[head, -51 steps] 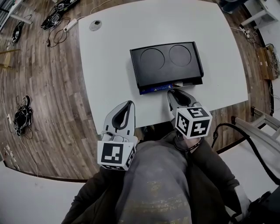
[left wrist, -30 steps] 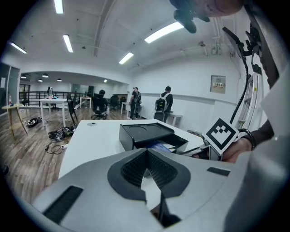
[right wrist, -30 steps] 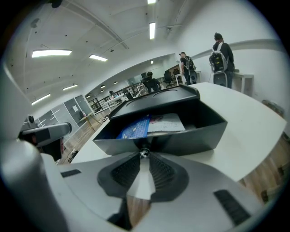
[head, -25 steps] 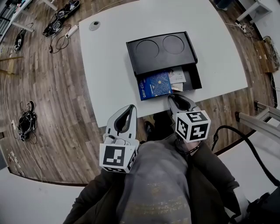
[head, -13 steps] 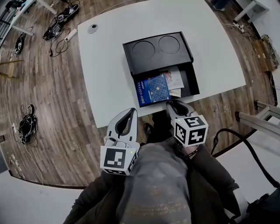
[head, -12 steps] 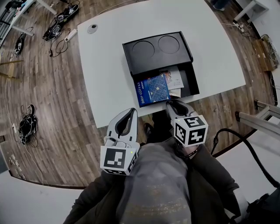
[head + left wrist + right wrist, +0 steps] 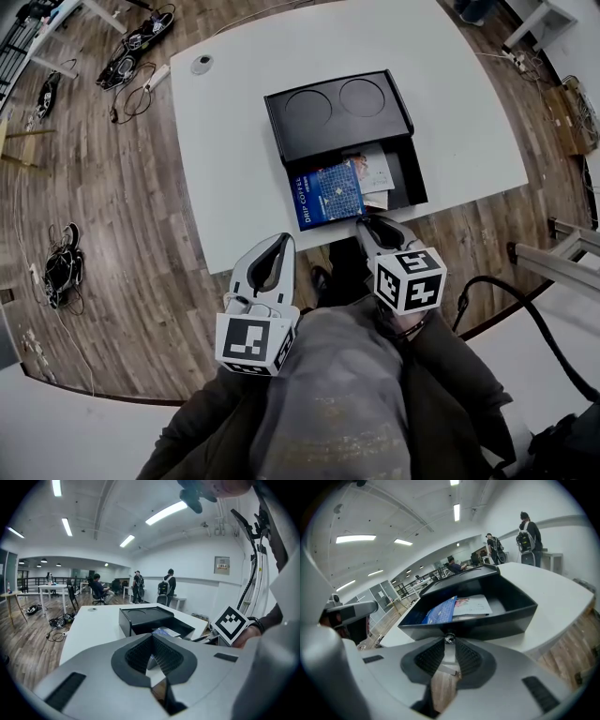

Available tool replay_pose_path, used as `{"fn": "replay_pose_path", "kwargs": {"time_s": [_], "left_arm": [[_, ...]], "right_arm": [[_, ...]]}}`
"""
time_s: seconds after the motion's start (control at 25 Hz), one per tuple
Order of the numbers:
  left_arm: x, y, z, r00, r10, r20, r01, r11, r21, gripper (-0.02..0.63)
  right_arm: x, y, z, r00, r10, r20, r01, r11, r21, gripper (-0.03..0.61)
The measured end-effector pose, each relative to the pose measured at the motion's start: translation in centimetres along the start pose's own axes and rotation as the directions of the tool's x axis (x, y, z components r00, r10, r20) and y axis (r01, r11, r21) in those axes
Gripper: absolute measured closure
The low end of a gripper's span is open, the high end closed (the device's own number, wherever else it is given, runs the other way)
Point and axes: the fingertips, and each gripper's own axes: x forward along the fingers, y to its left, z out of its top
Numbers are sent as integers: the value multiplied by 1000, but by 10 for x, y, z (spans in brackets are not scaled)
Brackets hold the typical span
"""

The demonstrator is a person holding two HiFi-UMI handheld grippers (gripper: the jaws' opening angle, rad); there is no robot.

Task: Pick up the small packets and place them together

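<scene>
A black box with two round dents on top stands on the white table. Its drawer is pulled out toward me. Inside lie a blue drip-coffee packet and white packets. My right gripper is at the drawer's front, shut on its small metal knob. Over the table's near edge, left of the drawer, my left gripper hangs shut with nothing in it.
A round grommet sits at the table's far left. Cables and headsets lie on the wooden floor to the left. A metal frame stands at the right. People are far behind the table in the left gripper view.
The drawer has slid out of the box with my right gripper on its front, showing the packets. Over the last half second nothing visibly moved. The left gripper stayed put.
</scene>
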Motion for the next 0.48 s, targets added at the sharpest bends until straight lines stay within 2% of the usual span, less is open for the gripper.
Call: {"fn": "replay_pose_path", "kwargs": {"time_s": [0.2,0.32,0.4,0.48], "left_arm": [[-1,-1,-1,1000,8,0,-8,1000,3,611],[0,-2,-6,1000,6,-5,-6,1000,2,611],[4,-1,-6,1000,2,-3,-2,1000,-6,611],[9,1,-1,1000,-3,10,3,1000,-20,611]], "right_arm": [[-7,-3,-12,999,30,-31,-30,999,24,461],[-30,-17,-27,999,5,-39,-3,999,52,460],[-52,-33,-25,999,-38,0,38,995,89,460],[-71,-43,-5,997,-53,56,48,994,93,460]]}}
